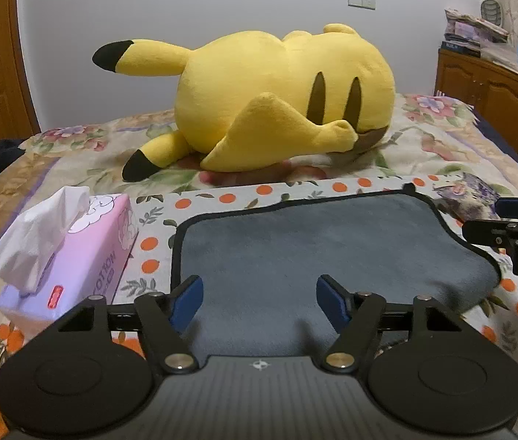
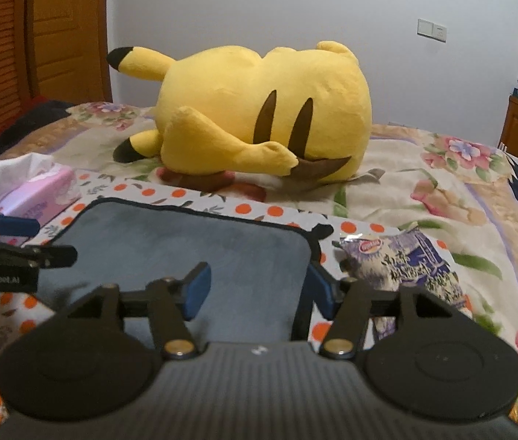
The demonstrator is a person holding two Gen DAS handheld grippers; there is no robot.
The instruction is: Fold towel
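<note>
A blue-grey towel (image 1: 317, 253) with black edging lies on the orange-dotted cloth on the bed; it also shows in the right wrist view (image 2: 193, 249). My left gripper (image 1: 259, 302) is open, its blue pads low over the towel's near part. My right gripper (image 2: 259, 293) is open over the towel's near right edge, one pad over the towel and the other at its black border. The right gripper also shows at the right edge of the left wrist view (image 1: 515, 227), and the left gripper at the left edge of the right wrist view (image 2: 13, 242).
A large yellow plush toy (image 1: 270, 99) lies on the bed beyond the towel. A pink tissue box (image 1: 76, 253) stands left of the towel. A purple snack bag (image 2: 402, 264) lies to its right. A wooden cabinet (image 1: 497, 95) stands far right.
</note>
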